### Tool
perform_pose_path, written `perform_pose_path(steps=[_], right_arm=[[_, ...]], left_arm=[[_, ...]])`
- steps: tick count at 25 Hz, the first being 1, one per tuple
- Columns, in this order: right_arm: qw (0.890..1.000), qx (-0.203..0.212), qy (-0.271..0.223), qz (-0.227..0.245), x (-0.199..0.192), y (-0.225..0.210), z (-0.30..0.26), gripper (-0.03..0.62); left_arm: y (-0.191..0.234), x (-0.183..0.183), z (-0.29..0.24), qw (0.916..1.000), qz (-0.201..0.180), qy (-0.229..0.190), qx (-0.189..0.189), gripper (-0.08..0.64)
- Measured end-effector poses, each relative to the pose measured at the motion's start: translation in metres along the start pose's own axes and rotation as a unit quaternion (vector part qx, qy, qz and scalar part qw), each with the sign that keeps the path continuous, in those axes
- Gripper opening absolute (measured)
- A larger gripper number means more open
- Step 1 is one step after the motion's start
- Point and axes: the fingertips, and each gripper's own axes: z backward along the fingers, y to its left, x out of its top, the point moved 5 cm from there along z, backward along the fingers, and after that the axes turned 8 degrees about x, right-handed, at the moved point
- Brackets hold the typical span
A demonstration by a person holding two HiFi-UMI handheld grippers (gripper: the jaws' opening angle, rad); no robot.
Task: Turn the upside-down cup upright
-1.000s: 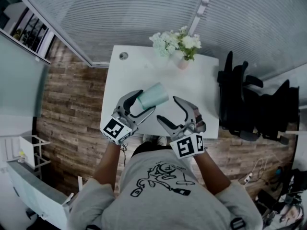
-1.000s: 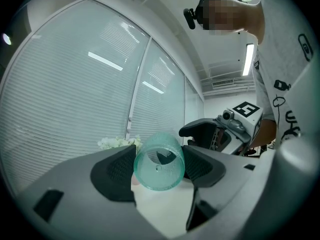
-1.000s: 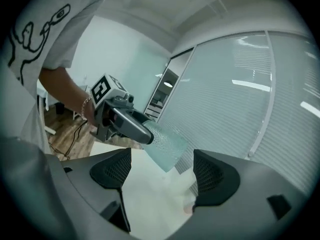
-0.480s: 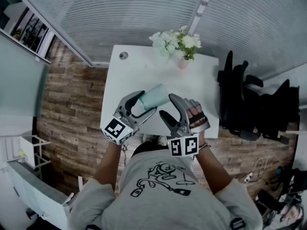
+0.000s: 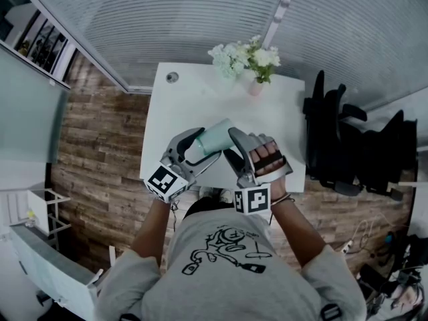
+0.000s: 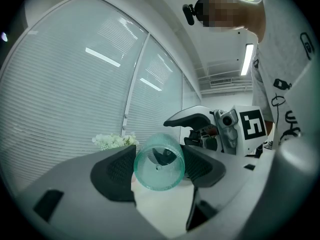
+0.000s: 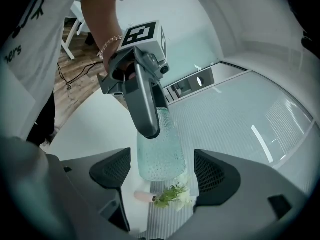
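the cup [image 5: 215, 136] lies about level above the worktop [image 5: 267, 112], clamped near its base by the left gripper [image 6: 159, 168]. its mouth end points into the right gripper [image 7: 161, 171], whose jaws stand wide on either side, not touching it.

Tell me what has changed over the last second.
The right tool rolled and moved in toward the green cup; its jaws now stand on either side of the cup's free end, not pressing. The left tool kept its grip on the cup, held level. The flower vase stayed put.
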Motion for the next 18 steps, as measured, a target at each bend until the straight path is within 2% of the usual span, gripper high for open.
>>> perform_pose_path(steps=[8, 18], right_arm=[[0.998, -0.011, 0.03, 0.063, 0.001, -0.002, -0.007, 0.387], [0.997, 0.0, 0.033, 0.066, 0.001, 0.005, -0.019, 0.387]], left_arm=[[-0.006, -0.002, -0.002, 1.0, -0.004, 0.0, -0.006, 0.298], [-0.013, -0.004, -0.004, 0.9998, 0.0, 0.006, -0.016, 0.298]])
